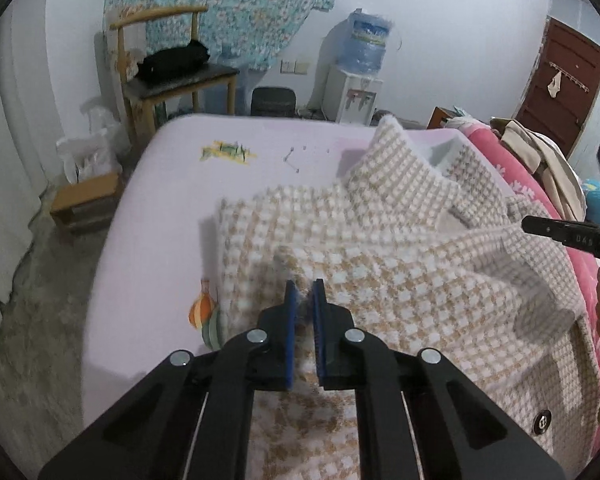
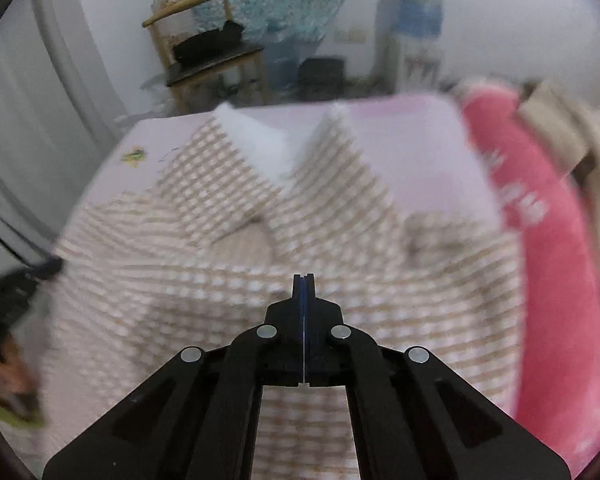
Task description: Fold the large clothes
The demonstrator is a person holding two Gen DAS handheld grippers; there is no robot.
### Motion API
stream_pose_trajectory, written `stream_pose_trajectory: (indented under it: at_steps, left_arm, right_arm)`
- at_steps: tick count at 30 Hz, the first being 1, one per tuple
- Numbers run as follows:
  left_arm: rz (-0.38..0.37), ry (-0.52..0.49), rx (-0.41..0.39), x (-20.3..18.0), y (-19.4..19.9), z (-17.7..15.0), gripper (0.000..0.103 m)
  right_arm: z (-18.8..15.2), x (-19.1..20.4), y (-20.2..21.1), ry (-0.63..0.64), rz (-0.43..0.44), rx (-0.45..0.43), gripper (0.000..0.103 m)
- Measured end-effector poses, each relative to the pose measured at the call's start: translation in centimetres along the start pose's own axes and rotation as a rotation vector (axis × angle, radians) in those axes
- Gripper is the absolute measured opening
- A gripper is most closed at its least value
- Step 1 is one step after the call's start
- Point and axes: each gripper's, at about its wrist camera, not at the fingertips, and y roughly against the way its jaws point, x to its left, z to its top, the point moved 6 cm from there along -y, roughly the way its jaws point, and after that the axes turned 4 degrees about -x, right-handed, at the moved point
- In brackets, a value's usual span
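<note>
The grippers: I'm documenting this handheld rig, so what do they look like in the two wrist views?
Both the left gripper and the right gripper are matte black, with angular linkage arms joined by round silver pivot pins. Each has two flat fingers faced with blue pads. Seen from the left wrist view, the right gripper's body carries small white lettering and a green light. No sleeves or cables are visible.

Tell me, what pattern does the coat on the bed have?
A beige-and-white houndstooth check on the coat, sharpest in the left wrist view.
</note>
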Motion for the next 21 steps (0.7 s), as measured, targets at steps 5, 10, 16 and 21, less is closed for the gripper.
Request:
stream_pose_trajectory:
  at_steps: [5, 10, 16, 21]
  left_arm:
    - [-0.012, 0.015, 0.019, 0.5, 0.9, -1.7, 0.007]
    - [-0.012, 0.047, 0.059, 1.0, 0.2, -2.3, 0.007]
    - [-0.019, 0.064, 0.043, 1.1, 0.0, -2.0, 0.006]
    - [-0.037, -0.013, -0.092, -0.8, 2.7, 2.3, 0.006]
  right_arm:
    - [-0.2, 0.8, 0.2, -0.028, 0.085, 0.007, 0.045]
    - [-2.0, 4.2, -2.5, 0.096, 0.096, 0.162, 0.067]
    - [-2.5, 6.2, -2.4, 0.186, 0.018, 0.117, 0.003]
    - [-1.3, 6.6, -0.3, 0.2, -0.033, 0.013, 0.001]
